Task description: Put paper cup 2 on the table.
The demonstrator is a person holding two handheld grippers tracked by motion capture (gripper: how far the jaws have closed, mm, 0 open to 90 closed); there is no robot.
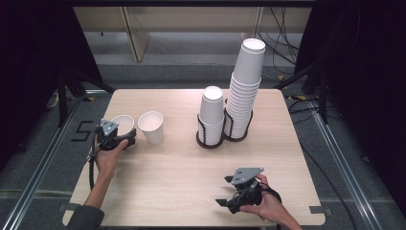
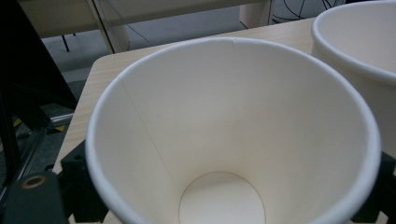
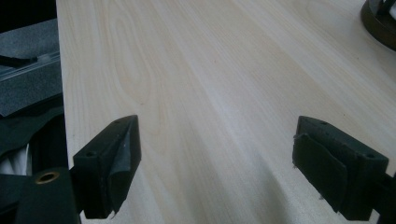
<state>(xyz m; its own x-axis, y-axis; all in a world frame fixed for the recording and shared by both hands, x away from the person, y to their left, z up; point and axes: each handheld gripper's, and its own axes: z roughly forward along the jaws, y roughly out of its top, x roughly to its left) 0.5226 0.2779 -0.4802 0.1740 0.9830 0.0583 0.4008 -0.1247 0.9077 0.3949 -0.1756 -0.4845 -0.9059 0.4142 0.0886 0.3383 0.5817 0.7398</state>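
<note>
A white paper cup stands upright on the table's left side, and its mouth faces the camera in the left gripper view. My left gripper is open with a jaw on either side of this cup; whether the jaws touch it is hidden by the rim. Just to its right stands a second white cup, apart from the gripper. My right gripper rests low near the front right of the table, open with bare wood between its jaws.
Two stacks of upside-down white cups stand in black wire holders at the table's middle right: a short stack and a tall stack. A holder's dark base appears at the top right of the right gripper view. Cables lie on the floor behind.
</note>
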